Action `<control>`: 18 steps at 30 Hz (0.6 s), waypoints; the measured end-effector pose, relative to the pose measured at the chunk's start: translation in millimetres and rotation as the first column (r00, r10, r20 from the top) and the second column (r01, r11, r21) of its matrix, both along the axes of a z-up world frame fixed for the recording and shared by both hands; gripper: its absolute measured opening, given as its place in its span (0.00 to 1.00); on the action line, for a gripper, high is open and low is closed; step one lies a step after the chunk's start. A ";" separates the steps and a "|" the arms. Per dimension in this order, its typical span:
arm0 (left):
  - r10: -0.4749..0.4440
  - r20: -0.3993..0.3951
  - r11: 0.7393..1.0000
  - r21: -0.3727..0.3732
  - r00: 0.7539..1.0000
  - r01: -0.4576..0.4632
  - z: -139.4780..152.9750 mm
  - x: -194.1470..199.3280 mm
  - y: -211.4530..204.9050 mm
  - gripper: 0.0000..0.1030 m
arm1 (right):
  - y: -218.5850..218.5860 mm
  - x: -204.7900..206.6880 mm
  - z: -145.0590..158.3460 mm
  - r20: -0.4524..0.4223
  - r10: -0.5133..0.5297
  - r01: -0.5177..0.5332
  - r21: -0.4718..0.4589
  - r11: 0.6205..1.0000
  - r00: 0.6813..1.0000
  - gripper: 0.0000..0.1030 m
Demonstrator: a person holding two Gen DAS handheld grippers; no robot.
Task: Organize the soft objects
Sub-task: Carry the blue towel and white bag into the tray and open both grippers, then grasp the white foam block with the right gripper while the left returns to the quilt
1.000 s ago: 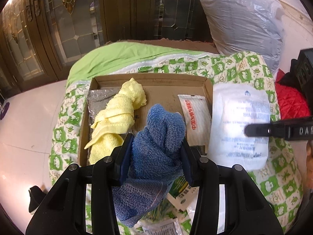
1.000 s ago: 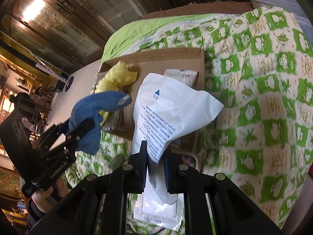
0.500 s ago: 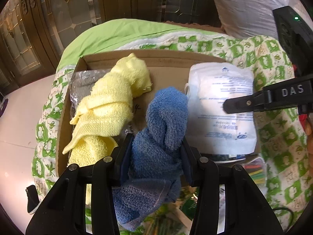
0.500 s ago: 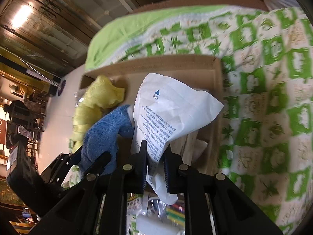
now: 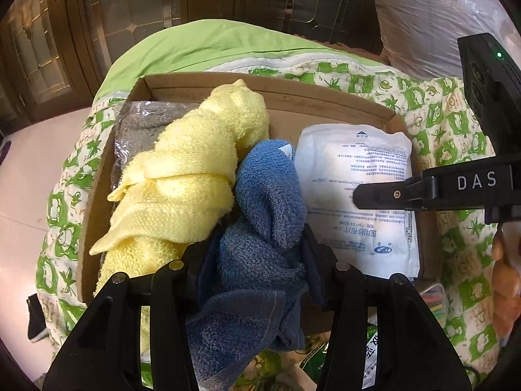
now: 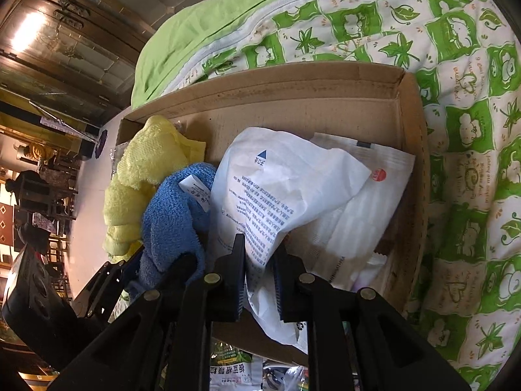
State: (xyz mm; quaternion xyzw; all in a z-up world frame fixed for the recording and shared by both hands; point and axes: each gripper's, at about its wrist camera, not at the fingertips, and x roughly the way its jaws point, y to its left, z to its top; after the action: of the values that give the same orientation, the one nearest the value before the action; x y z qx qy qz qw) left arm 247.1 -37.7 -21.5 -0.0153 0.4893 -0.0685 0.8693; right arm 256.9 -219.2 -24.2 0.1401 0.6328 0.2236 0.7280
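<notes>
A shallow cardboard box (image 5: 325, 104) lies on a green-patterned quilt. My left gripper (image 5: 257, 257) is shut on a blue towel (image 5: 267, 195) and holds it low in the box middle, beside a rolled yellow towel (image 5: 189, 176). My right gripper (image 6: 259, 273) is shut on a white printed soft packet (image 6: 280, 189), held in the box's right part; the packet also shows in the left wrist view (image 5: 358, 176). The blue towel (image 6: 172, 218) and yellow towel (image 6: 143, 169) show left of it in the right wrist view.
A grey item in clear wrap (image 5: 140, 123) lies at the box's left under the yellow towel. Another white packet with a red dot (image 6: 368, 202) lies beneath the held one. Printed bags (image 6: 234, 371) lie before the box. A grey plastic-wrapped pillow (image 5: 433, 9) stands behind.
Both grippers have moved forward and down over the box. The blue towel and the white packet went from above the box's near edge to inside it, side by side.
</notes>
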 end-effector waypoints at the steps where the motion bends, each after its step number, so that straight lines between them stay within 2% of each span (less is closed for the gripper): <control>1: -0.003 0.005 1.000 0.009 1.000 0.003 1.7 -1.8 0.1 0.50 | -1.7 0.0 1.0 0.005 -0.002 0.002 0.000 1.000 1.000 0.17; 5: -0.026 0.024 0.999 0.037 0.999 0.025 11.0 -9.0 -2.9 0.56 | -9.2 0.3 4.8 0.021 -0.038 0.038 0.001 0.999 0.999 0.33; 7: -0.031 0.032 0.999 0.046 0.999 0.029 17.1 -13.6 -4.4 0.56 | -14.8 0.1 7.3 0.029 -0.061 0.061 0.008 0.998 0.998 0.49; 12: -0.033 0.049 0.996 0.089 0.998 0.028 32.3 -30.8 -5.8 0.56 | -30.3 -16.0 19.1 0.054 -0.092 0.092 -0.001 0.996 0.994 0.52; 15: -0.050 0.074 0.991 0.128 0.996 0.040 41.9 -49.9 -8.4 0.56 | -36.1 -34.0 28.6 0.063 -0.106 0.107 -0.013 0.994 0.992 0.60; 18: -0.066 0.083 0.987 0.155 0.994 0.052 45.6 -73.7 -10.5 0.56 | -47.8 -59.5 38.3 0.071 -0.108 0.111 -0.036 0.993 0.992 0.64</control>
State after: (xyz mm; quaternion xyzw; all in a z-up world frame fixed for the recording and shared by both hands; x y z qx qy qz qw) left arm 173.4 -48.2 24.2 0.0686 0.4548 -0.0573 0.8861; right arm 197.4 -266.9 14.2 0.1525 0.6031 0.1754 0.7631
